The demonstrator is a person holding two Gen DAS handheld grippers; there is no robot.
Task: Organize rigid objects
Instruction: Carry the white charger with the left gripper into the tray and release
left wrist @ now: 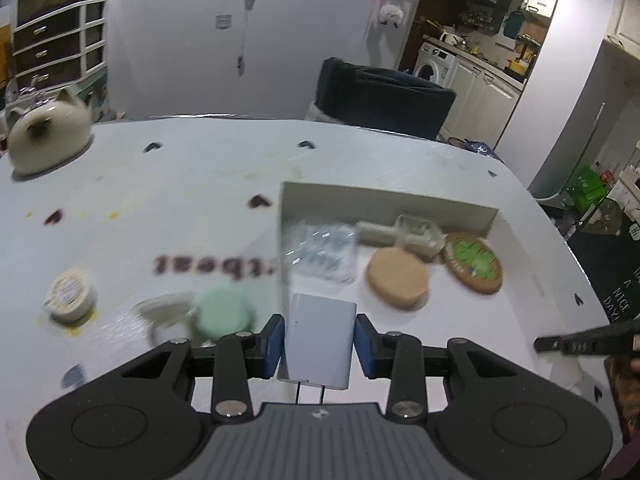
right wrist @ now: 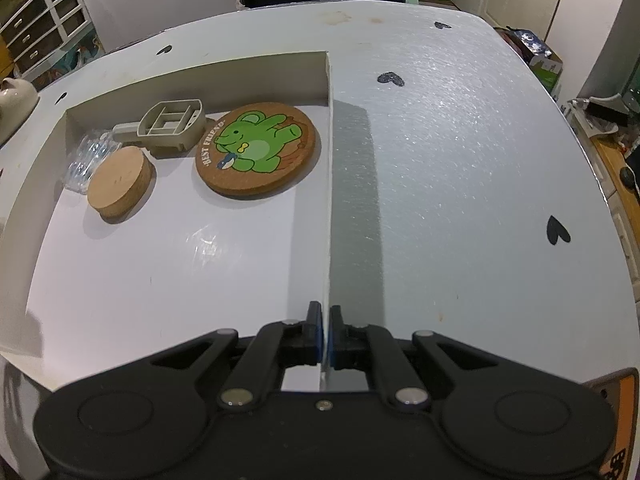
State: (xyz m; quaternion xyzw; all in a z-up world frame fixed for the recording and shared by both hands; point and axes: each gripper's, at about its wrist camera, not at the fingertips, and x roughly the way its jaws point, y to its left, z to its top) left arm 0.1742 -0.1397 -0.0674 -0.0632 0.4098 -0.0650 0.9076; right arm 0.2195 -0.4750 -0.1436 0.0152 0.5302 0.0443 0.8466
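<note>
Low in the left view, the left gripper (left wrist: 319,344) fingers clench a white rectangular plastic charger block (left wrist: 320,343) above the counter (left wrist: 200,184); it could catch the shallow white cardboard tray (right wrist: 326,184) wall. The right gripper (right wrist: 325,334) fingers pinch that wall; slipping would shift the tray.

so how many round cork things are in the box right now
2: a plain cork lid near the box's left side, and a green-bear cork coaster to its right, by the right wall. None seems hidden.
</note>
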